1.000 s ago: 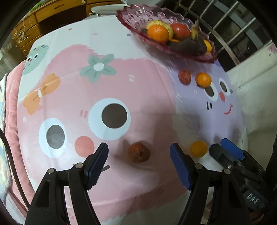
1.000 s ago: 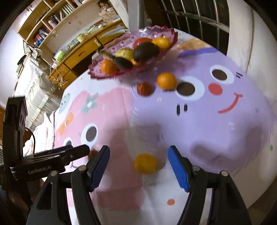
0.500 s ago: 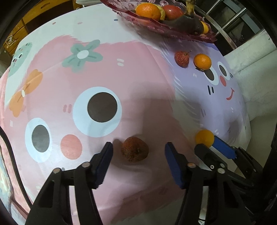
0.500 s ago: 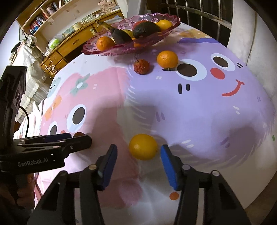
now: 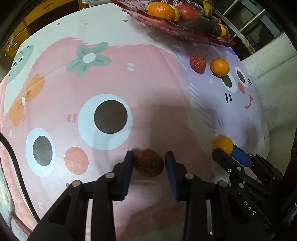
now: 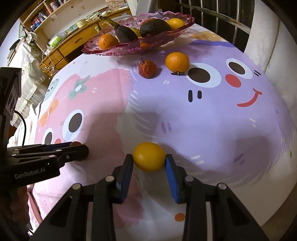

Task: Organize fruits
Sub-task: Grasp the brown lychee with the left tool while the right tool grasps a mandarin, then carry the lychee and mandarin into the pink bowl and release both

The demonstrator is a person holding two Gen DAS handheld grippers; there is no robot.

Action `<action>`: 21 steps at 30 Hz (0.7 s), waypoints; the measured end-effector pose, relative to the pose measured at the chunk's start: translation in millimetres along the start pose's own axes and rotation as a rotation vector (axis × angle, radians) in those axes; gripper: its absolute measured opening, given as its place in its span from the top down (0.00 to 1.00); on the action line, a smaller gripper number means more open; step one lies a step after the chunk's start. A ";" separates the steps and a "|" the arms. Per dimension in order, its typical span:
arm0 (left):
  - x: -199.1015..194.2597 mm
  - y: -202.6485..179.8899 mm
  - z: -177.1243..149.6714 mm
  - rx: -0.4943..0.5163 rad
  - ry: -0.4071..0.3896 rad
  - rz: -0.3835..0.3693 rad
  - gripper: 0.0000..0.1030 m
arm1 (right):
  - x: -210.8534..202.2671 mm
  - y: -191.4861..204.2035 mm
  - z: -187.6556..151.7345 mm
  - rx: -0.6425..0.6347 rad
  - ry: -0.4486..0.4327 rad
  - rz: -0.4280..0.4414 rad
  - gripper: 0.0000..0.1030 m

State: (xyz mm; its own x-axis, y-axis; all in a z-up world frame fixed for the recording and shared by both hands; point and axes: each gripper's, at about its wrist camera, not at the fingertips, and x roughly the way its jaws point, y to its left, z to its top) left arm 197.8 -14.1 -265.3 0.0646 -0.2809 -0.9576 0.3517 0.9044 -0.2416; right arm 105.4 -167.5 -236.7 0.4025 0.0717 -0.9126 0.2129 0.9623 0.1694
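My left gripper (image 5: 149,157) is shut on a brown lychee (image 5: 148,163) that rests on the cartoon tablecloth (image 5: 130,74). My right gripper (image 6: 149,157) is shut on a small yellow-orange citrus (image 6: 149,156), also on the cloth; the same fruit (image 5: 222,144) shows in the left wrist view. A red lychee (image 6: 147,69) and an orange (image 6: 177,61) lie loose near the pink glass fruit plate (image 6: 167,35), which holds oranges, an avocado and a dark banana.
The left gripper (image 6: 46,153) shows at the left of the right wrist view. Wooden drawers and shelves (image 6: 70,42) stand behind the table. A metal railing (image 6: 222,16) and a white wall are at the far right. The table edge is close in front.
Both grippers moved forward and closed: the left onto the brown lychee, the right onto the yellow-orange citrus. One second ago both jaws stood wide open.
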 end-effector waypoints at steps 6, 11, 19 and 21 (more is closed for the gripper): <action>-2.6 5.8 0.0 -0.026 -0.006 -0.003 0.71 | 1.2 -1.4 4.8 -0.012 0.013 0.019 0.66; -4.5 5.7 5.0 -0.050 -0.017 0.005 0.71 | 1.1 -2.9 9.6 -0.022 0.021 0.048 0.66; -26.5 4.5 25.1 -0.080 -0.079 0.026 0.71 | -10.1 -2.3 32.2 -0.067 0.004 0.092 0.66; -34.6 3.4 33.2 -0.093 -0.099 0.024 0.71 | -16.3 -1.9 41.7 -0.084 -0.011 0.101 0.66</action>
State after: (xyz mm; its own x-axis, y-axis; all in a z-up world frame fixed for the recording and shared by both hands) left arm 227.9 -12.0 -227.7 0.1649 -0.2850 -0.9442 0.2615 0.9357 -0.2367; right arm 135.5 -181.5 -206.7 0.4282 0.1668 -0.8882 0.0961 0.9688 0.2283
